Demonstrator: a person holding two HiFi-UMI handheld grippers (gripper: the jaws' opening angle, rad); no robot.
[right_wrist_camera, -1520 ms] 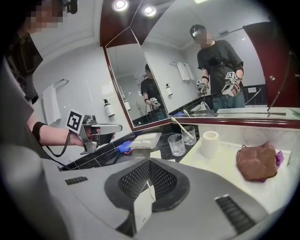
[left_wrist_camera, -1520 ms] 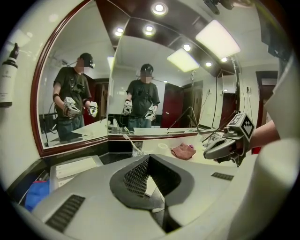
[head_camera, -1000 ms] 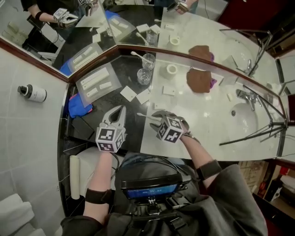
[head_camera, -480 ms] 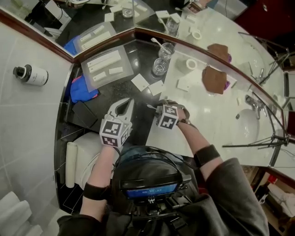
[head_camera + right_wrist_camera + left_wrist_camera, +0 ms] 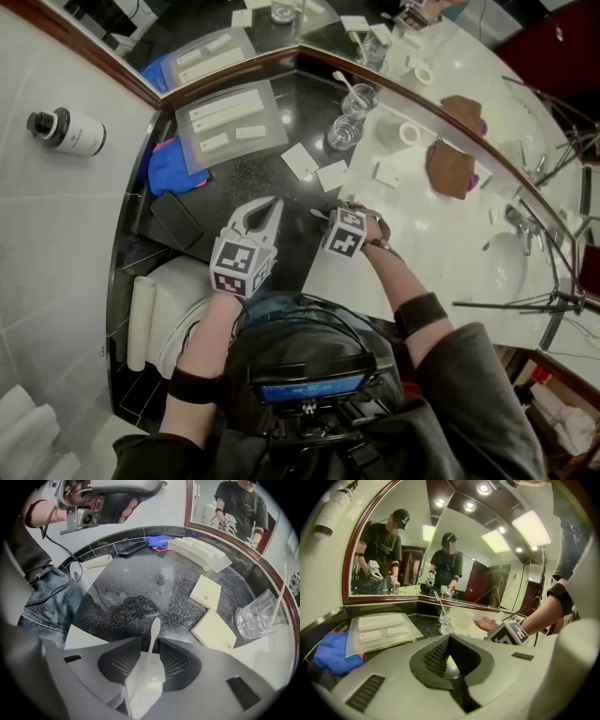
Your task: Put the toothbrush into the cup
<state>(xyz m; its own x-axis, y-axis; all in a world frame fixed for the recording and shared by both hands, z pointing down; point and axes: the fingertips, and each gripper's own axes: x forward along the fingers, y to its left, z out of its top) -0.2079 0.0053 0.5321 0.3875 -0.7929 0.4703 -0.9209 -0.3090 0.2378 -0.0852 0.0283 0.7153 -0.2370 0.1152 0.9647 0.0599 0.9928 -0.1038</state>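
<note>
My right gripper (image 5: 330, 216) points steeply down at the seam between the black and the white counter. It is shut on a white toothbrush (image 5: 153, 631) still partly in its paper wrapper (image 5: 144, 682). Its jaws have just been closing, and the brush runs along between them with its end past the tips (image 5: 149, 642). Two glass cups (image 5: 359, 97) (image 5: 340, 133) stand by the mirror, the farther one holding another toothbrush (image 5: 343, 82). One cup (image 5: 255, 616) shows at the right in the right gripper view. My left gripper (image 5: 267, 208) hovers shut and empty over the black counter, its tips (image 5: 449, 638) together.
A clear tray (image 5: 230, 117) with white packets and a blue cloth (image 5: 169, 169) lie at the back left. Two white cards (image 5: 302, 161) (image 5: 333, 175) lie before the cups. On the white counter are a tape roll (image 5: 409, 133), a brown cloth (image 5: 450, 167) and the sink (image 5: 502, 267).
My right gripper has come down closer to the counter, tipping more steeply, and less of the toothbrush sticks out past it. The left gripper has sunk a little.
</note>
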